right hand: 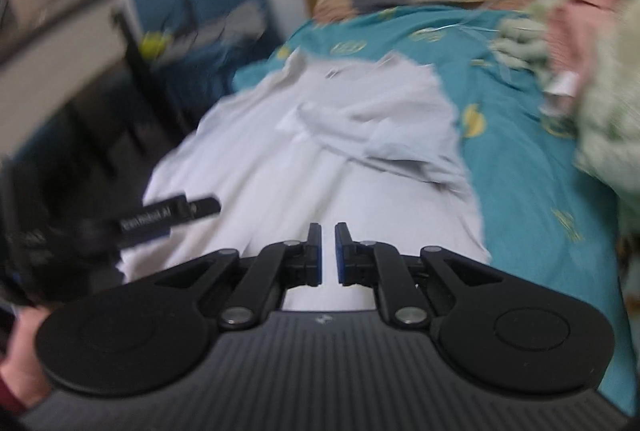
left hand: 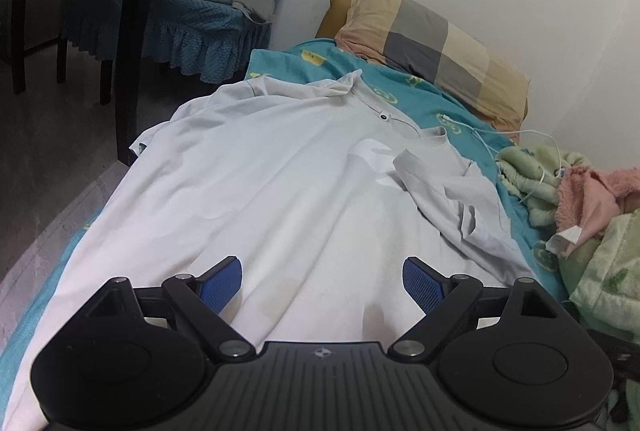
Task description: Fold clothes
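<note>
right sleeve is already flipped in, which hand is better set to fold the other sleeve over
Left, probably. The left gripper is open, low over the white shirt, on the side of the unfolded sleeve. The right gripper is nearly shut, empty, on the folded side.

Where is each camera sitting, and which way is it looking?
Left wrist: sits on the left tool, looking along its wide-open fingers over the white shirt toward the pillow; only the tool shows.
Right wrist: sits on the right tool, nearly shut and empty, facing the same way, blurred; the left tool and a hand show.
Both share shirt, pillow and teal bed sheet.
</note>
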Available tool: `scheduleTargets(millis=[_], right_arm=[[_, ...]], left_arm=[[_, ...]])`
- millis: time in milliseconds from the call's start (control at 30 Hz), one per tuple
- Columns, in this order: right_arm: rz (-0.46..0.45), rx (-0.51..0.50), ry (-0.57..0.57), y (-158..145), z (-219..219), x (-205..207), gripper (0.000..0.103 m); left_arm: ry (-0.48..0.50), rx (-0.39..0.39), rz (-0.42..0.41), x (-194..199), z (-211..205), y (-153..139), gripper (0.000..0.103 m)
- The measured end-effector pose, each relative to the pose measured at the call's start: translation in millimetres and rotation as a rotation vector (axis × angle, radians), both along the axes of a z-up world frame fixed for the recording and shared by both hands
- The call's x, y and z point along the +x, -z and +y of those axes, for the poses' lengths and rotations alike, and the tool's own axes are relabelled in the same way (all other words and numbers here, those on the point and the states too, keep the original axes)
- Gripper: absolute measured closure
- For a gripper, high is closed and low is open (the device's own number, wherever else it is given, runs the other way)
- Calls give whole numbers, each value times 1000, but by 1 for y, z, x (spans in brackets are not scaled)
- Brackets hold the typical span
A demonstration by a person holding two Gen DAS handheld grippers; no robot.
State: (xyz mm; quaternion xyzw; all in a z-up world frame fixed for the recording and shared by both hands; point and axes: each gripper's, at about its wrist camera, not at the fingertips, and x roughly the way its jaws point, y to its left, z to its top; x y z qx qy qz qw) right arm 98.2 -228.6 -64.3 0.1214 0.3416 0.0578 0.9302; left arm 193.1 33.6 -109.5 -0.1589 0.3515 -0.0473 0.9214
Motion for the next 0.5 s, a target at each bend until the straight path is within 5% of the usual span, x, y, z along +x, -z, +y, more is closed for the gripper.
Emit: scheduleTargets(millis=[267,400,500], right_arm=[[0,134,146,5,-42,16,89],[-39,238,159,3,-62,15,43],[-46,303,198,4,-79,15,40]], left_arm=[[58,40,-2,10,-15,-7,15],[50,-70,9,52,-20,-19,15],[20,-171,50,100,-28,-21,15]])
